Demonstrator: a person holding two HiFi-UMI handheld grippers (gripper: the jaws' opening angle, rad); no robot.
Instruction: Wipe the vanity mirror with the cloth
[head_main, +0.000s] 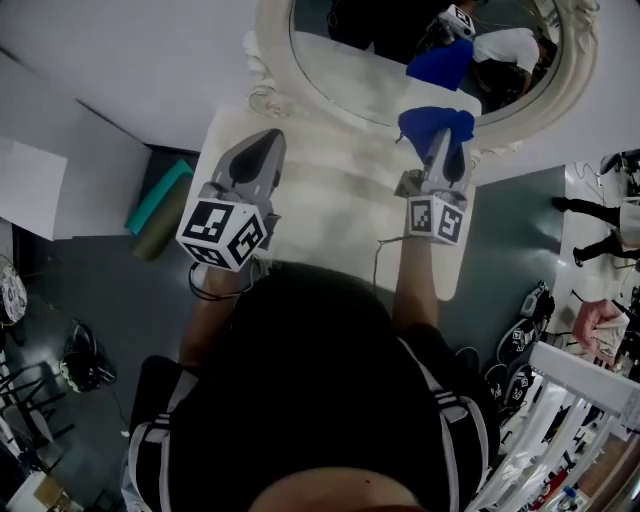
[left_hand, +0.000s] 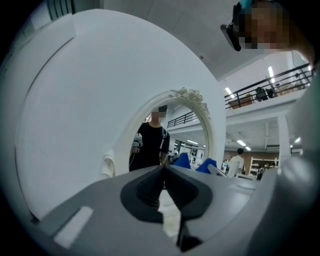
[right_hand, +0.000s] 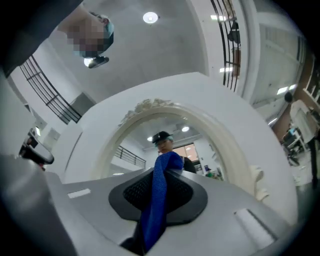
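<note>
Right gripper (head_main: 441, 140), clamped on blue cloth (head_main: 435, 120), sits at vanity mirror (head_main: 400, 50) lower rim, upper right, evidently for wiping; left gripper (head_main: 268, 140) closed, empty.

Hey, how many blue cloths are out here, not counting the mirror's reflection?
1: the blue cloth is clamped in the right hand-held gripper, low before the vanity mirror. No other shows.

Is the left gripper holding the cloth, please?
No, the left gripper is shut with nothing between its jaws; the cloth is clamped in the right gripper.
</note>
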